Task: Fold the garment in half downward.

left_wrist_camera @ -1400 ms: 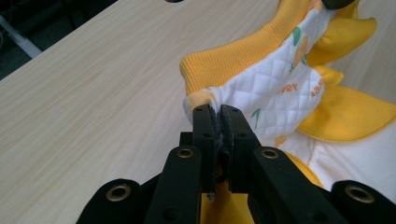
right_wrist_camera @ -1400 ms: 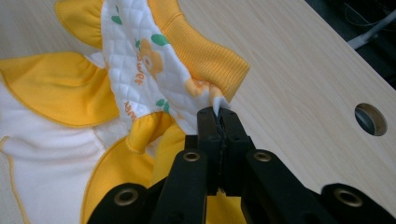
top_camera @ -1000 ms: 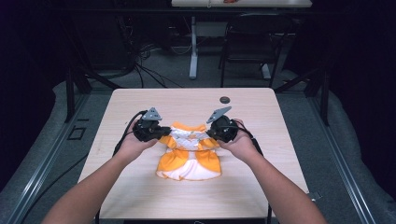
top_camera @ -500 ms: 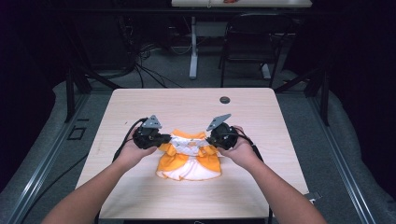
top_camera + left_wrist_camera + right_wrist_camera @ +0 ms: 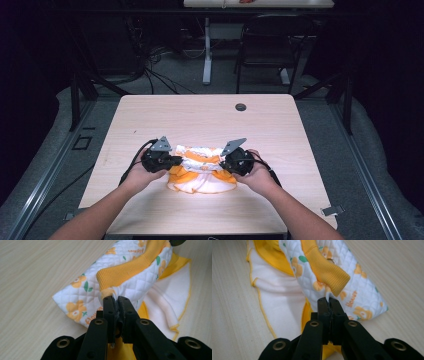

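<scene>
Pale wood-grain table (image 5: pixel 150 115), dark room behind. Left gripper (image 5: pixel 116 300) and right gripper (image 5: pixel 328 301): jaws clamped tight, each pinching one side of quilted baby garment (image 5: pixel 200 167) bunched between them, presumably to fold it evenly. Just beyond right gripper's tips: ribbed orange cuff (image 5: pixel 329 272), metal snap (image 5: pixel 332 261). Printed lettering, partly readable: "Flow…" (image 5: pixel 92 317).
</scene>
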`<state>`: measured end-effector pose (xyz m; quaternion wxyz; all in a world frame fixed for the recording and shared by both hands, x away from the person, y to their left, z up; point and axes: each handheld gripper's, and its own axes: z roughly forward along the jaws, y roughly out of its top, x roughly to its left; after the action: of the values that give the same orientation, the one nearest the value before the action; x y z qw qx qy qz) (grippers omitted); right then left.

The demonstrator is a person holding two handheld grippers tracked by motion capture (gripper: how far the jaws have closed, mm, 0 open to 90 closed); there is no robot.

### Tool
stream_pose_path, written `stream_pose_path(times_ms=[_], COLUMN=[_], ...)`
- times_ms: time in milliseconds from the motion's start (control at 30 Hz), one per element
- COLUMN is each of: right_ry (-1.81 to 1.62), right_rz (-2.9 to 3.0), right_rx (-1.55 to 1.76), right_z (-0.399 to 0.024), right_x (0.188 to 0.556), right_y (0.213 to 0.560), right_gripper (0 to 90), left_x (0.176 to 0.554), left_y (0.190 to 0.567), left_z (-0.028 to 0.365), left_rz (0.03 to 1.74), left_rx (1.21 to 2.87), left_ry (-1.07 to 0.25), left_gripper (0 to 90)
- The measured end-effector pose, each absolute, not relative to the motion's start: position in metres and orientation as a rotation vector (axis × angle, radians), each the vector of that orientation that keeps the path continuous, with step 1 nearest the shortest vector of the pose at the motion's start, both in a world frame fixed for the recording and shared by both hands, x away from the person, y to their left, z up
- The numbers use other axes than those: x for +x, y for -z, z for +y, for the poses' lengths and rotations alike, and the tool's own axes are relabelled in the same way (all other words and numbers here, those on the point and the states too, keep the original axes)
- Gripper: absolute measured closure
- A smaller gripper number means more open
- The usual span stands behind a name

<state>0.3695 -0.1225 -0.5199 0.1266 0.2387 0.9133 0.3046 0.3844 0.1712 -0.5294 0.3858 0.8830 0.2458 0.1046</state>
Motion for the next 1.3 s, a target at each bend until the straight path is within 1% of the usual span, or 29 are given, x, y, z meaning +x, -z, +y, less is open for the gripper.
stream_pose_path(times_ms=[267,500,600,667,700,733,767,800,833,900,933,1067,1133,1200,1233,1300], right_ry=[-0.922,-0.914,-0.923,-0.935,-0.945,-0.967,-0.967,-0.995,-1.021,-1.040,-1.046,-1.050,-1.059,-1.045,-1.029,-1.027], right_rz=[2.649,2.663,2.655,2.657,2.650,2.631,2.631,2.622,2.602,2.589,2.565,2.537,2.517,2.525,2.543,2.553], right_rx=[0.687,0.682,0.692,0.704,0.713,0.725,0.725,0.746,0.759,0.769,0.783,0.806,0.845,0.856,0.863,0.856], right_z=[-0.125,-0.127,-0.128,-0.129,-0.129,-0.131,-0.131,-0.132,-0.134,-0.135,-0.136,-0.138,-0.139,-0.138,-0.136,-0.135], right_x=[0.352,0.344,0.340,0.339,0.339,0.338,0.338,0.339,0.340,0.341,0.344,0.350,0.356,0.359,0.360,0.360], right_y=[0.532,0.542,0.546,0.545,0.543,0.539,0.539,0.536,0.530,0.528,0.523,0.518,0.518,0.519,0.523,0.525], right_gripper=[88.4,88.2,86.7,80.5,79.6,75.5,75.5,72.8,71.0,70.7,69.9,68.4,65.6,64.6,62.6,61.4], left_x=[0.366,0.352,0.349,0.349,0.349,0.350,0.351,0.352,0.353,0.356,0.358,0.369,0.374,0.376,0.377,0.376], left_y=[0.541,0.553,0.555,0.552,0.550,0.546,0.543,0.539,0.536,0.529,0.526,0.521,0.523,0.528,0.530,0.535], left_z=[0.173,0.173,0.174,0.176,0.177,0.178,0.179,0.180,0.181,0.182,0.182,0.184,0.182,0.179,0.177,0.174], left_rz=[0.595,0.586,0.585,0.598,0.604,0.608,0.611,0.616,0.620,0.627,0.636,0.689,0.724,0.745,0.745,0.729], left_rx=[2.252,2.256,2.249,2.229,2.214,2.204,2.192,2.183,2.176,2.171,2.165,2.145,2.148,2.169,2.184,2.202], left_ry=[-0.257,-0.256,-0.245,-0.227,-0.222,-0.213,-0.207,-0.206,-0.211,-0.225,-0.235,-0.264,-0.264,-0.262,-0.258,-0.247], left_gripper=[84.7,84.3,83.1,81.6,80.6,77.5,77.5,76.1,72.1,71.4,68.3,65.4,62.9,61.4,58.1,56.8])
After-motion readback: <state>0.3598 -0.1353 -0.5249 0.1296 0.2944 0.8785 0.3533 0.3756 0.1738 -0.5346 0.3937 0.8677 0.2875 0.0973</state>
